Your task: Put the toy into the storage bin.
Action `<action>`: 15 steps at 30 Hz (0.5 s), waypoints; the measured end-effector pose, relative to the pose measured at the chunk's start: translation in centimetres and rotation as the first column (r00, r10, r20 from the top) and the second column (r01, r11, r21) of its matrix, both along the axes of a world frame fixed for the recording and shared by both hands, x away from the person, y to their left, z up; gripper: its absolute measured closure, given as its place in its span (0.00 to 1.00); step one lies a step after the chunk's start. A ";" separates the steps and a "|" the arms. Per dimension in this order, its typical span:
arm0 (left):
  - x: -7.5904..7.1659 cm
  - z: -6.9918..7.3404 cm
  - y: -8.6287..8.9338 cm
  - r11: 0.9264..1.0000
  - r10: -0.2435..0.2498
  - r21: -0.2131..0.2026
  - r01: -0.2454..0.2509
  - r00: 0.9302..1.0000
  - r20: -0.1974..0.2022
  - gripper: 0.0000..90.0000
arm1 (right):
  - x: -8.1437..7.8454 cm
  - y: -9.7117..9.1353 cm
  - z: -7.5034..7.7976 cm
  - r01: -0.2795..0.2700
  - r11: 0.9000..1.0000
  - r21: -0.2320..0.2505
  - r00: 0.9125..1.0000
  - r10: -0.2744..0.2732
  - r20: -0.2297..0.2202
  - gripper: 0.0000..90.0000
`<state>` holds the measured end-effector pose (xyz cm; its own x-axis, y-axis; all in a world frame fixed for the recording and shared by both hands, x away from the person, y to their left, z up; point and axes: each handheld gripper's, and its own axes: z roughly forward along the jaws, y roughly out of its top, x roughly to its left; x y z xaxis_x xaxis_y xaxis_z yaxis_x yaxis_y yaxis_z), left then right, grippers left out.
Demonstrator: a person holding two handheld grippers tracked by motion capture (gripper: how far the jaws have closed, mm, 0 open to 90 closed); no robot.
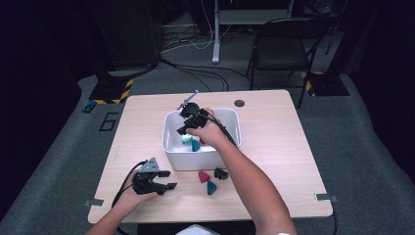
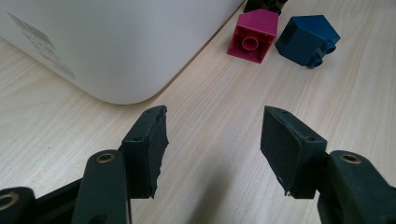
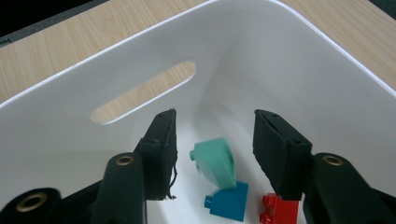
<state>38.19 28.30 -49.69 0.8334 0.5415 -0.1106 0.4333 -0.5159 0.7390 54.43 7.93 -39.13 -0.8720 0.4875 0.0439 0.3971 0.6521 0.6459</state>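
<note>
Standing beside a pale wooden bench (image 1: 274, 147), I see a person sorting small toy bricks into a white bin (image 1: 230, 117) at its middle. The right gripper (image 1: 184, 128) hangs over the bin, pointing down into it. Its fingers (image 3: 161, 154) are parted about halfway and grip nothing. Directly below the gap, a mint brick (image 3: 215, 162) sits tilted above a teal brick (image 3: 229, 199), with a red brick (image 3: 278, 207) just beside them on the bin floor. Whether the mint brick rests there or is falling, I cannot tell.

To do this step well, in my judgement, the right hand should rise straight up with its fingers parted, so they miss the bin wall and the bricks below, then cross to the loose bricks in front of the bin.

The left gripper (image 1: 169, 179) rests low on the bench near the bin's front left corner. Its fingers (image 2: 147, 144) stand wide apart, with bare wood between them. Ahead of it, near the bin's front wall, lie a magenta brick (image 2: 252, 36) and a blue brick (image 2: 308, 38) close together, and a black brick (image 1: 220, 173) just beyond them. These three are not yet binned.
</note>
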 end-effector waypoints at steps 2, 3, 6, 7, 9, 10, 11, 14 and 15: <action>0.0 0.0 0.0 1.000 0.000 0.001 0.000 1.000 0.002 0.45 | -0.2 -0.1 0.2 0.007 1.000 0.001 1.000 -0.007 0.005 0.54; 0.0 0.0 0.0 1.000 -0.001 0.001 0.001 1.000 0.003 0.45 | -0.3 -0.3 0.4 0.003 1.000 0.004 1.000 -0.003 0.008 0.54; 0.0 0.1 0.2 1.000 -0.009 0.015 0.009 1.000 0.013 0.45 | -0.9 -0.8 1.1 -0.006 1.000 0.008 1.000 0.006 0.021 0.53; 0.0 0.0 0.1 1.000 0.001 0.006 -0.001 1.000 0.009 0.45 | -1.3 -1.1 1.5 -0.003 1.000 0.014 1.000 0.003 0.016 0.53; 0.0 0.0 0.1 1.000 0.001 0.008 -0.001 1.000 0.008 0.45 | -1.9 -1.7 2.0 -0.009 1.000 0.017 1.000 0.008 0.029 0.53; 0.0 -0.1 0.0 1.000 0.012 -0.004 -0.011 1.000 0.005 0.45 | -2.3 -2.1 2.4 -0.013 1.000 0.019 0.999 0.012 0.038 0.52; 0.0 -0.1 0.0 1.000 0.011 -0.003 -0.011 1.000 0.004 0.45 | -2.7 -2.5 2.6 -0.008 1.000 0.021 0.999 0.007 0.040 0.52; 0.1 0.0 0.0 1.000 0.002 0.010 -0.002 1.000 -0.004 0.45 | -3.8 -3.6 3.4 -0.007 1.000 0.011 0.998 0.006 0.057 0.52; 0.0 -0.1 0.0 1.000 0.009 0.007 -0.009 1.000 -0.005 0.45 | -4.2 -4.0 3.7 -0.002 1.000 0.009 0.998 0.001 0.056 0.52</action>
